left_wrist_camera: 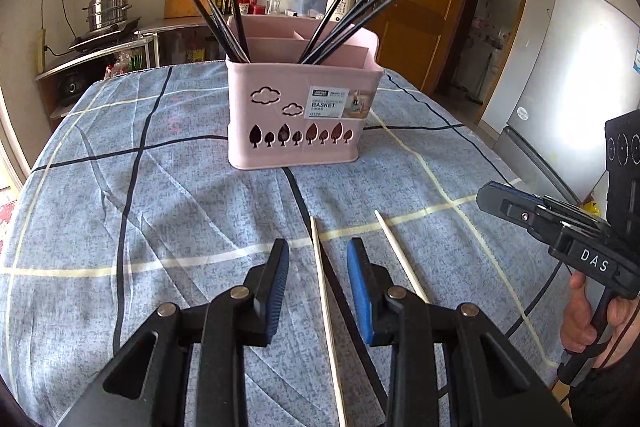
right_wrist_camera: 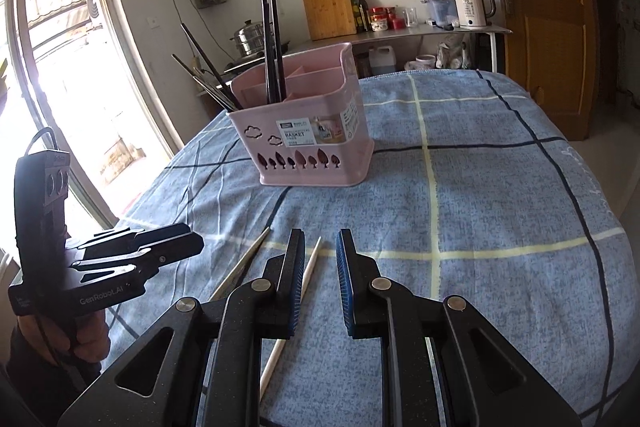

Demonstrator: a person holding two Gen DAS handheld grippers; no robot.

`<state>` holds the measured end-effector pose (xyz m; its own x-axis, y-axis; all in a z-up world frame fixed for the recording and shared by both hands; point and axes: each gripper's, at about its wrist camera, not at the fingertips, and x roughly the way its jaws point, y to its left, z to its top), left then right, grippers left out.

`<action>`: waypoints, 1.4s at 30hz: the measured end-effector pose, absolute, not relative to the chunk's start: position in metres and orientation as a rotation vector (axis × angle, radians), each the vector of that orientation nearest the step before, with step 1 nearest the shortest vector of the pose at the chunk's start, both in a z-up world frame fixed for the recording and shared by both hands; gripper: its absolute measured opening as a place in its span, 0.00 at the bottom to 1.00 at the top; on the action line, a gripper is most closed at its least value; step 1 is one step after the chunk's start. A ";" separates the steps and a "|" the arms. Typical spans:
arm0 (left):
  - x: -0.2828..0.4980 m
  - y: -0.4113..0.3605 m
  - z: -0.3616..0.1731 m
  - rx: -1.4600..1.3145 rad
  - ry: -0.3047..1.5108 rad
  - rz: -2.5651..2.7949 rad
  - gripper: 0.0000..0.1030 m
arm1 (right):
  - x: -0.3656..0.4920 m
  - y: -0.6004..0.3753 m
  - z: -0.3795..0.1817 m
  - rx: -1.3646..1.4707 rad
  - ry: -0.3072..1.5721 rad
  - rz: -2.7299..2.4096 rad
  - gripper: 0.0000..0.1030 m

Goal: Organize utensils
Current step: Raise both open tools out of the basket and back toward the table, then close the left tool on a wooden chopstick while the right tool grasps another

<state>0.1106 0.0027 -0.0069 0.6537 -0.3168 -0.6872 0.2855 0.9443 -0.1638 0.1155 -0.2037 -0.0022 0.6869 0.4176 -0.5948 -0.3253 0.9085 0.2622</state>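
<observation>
A pink utensil basket (left_wrist_camera: 296,115) stands mid-table and holds several black chopsticks (left_wrist_camera: 352,19); it also shows in the right wrist view (right_wrist_camera: 308,143). Two pale chopsticks lie on the cloth near me. My left gripper (left_wrist_camera: 318,259) is open, its fingers straddling one pale chopstick (left_wrist_camera: 326,303). The other pale chopstick (left_wrist_camera: 400,257) lies just to its right. My right gripper (right_wrist_camera: 319,247) is open and empty, with a pale chopstick (right_wrist_camera: 308,271) passing under its left finger. The second pale chopstick (right_wrist_camera: 244,263) lies further left.
The table carries a blue checked cloth (right_wrist_camera: 480,207). The right gripper's body (left_wrist_camera: 568,231) shows at the right of the left view; the left gripper's body (right_wrist_camera: 120,267) shows at the left of the right view. A counter with kettle (right_wrist_camera: 472,7) stands behind.
</observation>
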 end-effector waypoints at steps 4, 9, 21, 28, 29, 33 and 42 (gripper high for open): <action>0.115 -0.003 -0.016 -0.030 0.817 -0.345 0.31 | 0.119 -0.199 -0.010 0.130 0.730 0.417 0.16; 0.127 -0.005 -0.030 -0.032 0.859 -0.333 0.31 | 0.122 -0.192 -0.019 0.122 0.764 0.427 0.16; 0.151 -0.018 -0.047 0.024 0.916 -0.290 0.20 | 0.143 -0.167 -0.038 0.063 0.862 0.414 0.16; 0.145 -0.007 -0.045 -0.001 0.930 -0.245 0.09 | 0.160 -0.156 -0.049 0.031 0.915 0.407 0.16; 0.145 -0.004 -0.045 -0.006 0.932 -0.237 0.09 | 0.161 -0.154 -0.049 0.028 0.919 0.408 0.16; 0.149 0.004 -0.045 -0.046 0.956 -0.242 0.09 | 0.167 -0.151 -0.053 0.004 0.945 0.391 0.16; 0.171 -0.007 -0.046 0.013 0.979 -0.264 0.09 | 0.171 -0.139 -0.052 -0.060 0.954 0.354 0.14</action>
